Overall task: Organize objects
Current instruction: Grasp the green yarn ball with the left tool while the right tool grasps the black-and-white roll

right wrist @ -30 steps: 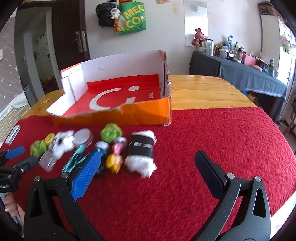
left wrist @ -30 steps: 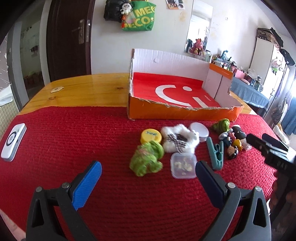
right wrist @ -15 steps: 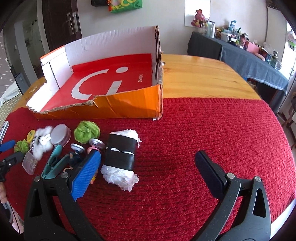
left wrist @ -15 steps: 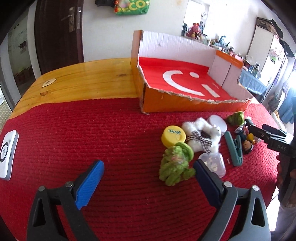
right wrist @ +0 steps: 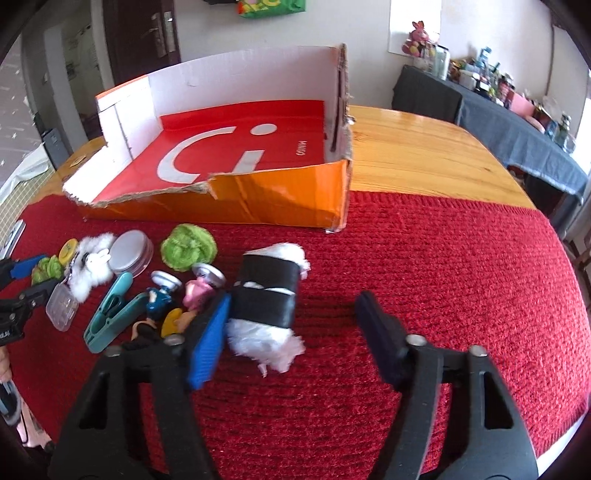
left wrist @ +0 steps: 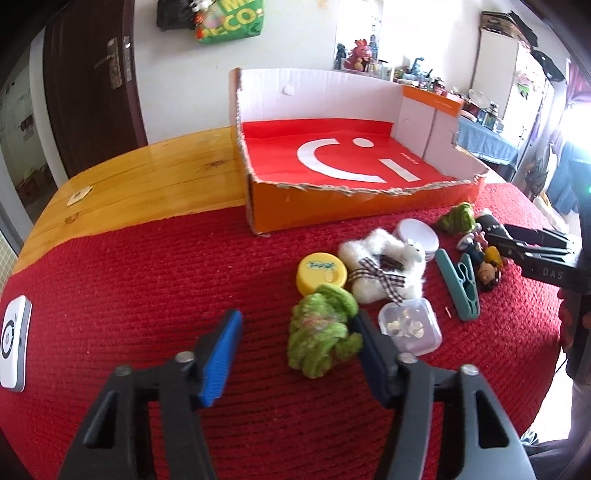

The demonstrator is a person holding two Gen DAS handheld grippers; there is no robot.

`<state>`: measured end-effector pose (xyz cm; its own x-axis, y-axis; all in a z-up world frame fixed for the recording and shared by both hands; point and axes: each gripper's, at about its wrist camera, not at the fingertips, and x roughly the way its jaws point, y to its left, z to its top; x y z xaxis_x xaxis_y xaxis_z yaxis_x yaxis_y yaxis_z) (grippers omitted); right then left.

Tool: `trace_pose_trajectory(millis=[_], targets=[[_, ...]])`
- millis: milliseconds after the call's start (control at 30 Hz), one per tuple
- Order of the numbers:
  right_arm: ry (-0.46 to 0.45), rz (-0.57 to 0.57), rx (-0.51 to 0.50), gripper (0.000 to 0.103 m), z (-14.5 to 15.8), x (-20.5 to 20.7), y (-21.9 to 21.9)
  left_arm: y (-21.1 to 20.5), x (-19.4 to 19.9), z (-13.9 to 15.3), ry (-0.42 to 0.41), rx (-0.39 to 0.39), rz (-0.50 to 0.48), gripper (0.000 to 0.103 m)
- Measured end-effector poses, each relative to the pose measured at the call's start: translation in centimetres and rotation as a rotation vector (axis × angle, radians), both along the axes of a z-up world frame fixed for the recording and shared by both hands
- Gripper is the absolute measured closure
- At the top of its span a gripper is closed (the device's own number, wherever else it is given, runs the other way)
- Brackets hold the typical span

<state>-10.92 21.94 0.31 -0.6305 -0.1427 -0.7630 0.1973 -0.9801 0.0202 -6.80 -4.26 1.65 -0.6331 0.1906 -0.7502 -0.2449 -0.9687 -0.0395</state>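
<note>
Left gripper [left wrist: 295, 341] tilted down at lower centre, jaws just closing, half open around green yarn toy [left wrist: 320, 330], right gripper [right wrist: 291, 326] tilted down likewise, closing around white fluffy roll [right wrist: 269, 302], neither clamped, orange box [left wrist: 354, 210] at upper centre.

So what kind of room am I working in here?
Most likely a lived-in home room: a varnished wooden table half covered by a red knitted cloth, a green tote bag hanging on the wall, and a cluttered side table.
</note>
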Motion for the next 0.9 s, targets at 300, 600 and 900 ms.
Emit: trace_pose_trajectory(millis=[300, 600, 900], targets=[[0.027, 0.036, -0.053, 0.072, 0.4, 0.8, 0.2, 0.1, 0.5, 0.4, 0.012, 0.059, -0.002, 0.072], [0.065, 0.055, -0.085, 0.072, 1.8, 1.9, 0.2, 0.2, 1.5, 2.6, 0.073, 0.069, -0.003, 0.072], [0.100, 0.078, -0.112, 0.072, 3.5, 2.5, 0.3, 0.3, 1.3, 4.6, 0.130, 0.072, -0.003, 0.072]])
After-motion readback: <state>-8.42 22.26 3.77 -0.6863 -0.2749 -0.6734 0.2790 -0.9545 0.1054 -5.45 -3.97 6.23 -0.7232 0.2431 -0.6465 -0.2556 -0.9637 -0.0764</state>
